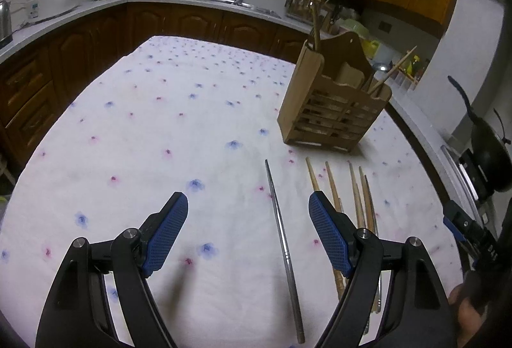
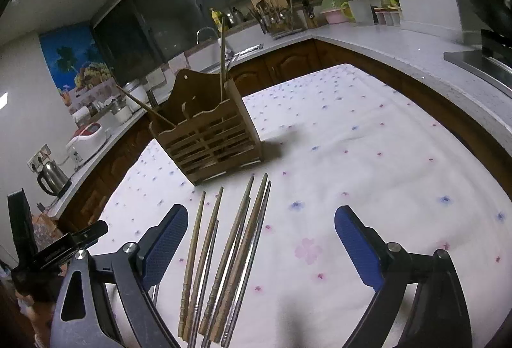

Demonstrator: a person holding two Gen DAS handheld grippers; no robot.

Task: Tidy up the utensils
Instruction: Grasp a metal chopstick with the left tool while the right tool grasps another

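Note:
A wooden slatted utensil holder stands on the flowered tablecloth, with chopsticks standing in it; it also shows in the right wrist view. A metal chopstick lies alone between the fingers of my open, empty left gripper. Several wooden chopsticks lie to its right. In the right wrist view these wooden and metal chopsticks lie side by side, between the fingers of my open, empty right gripper, nearer its left finger.
Kitchen counters with a sink, appliances and a kettle surround the table. A black pan sits on the stove at right. The other gripper shows at each view's edge.

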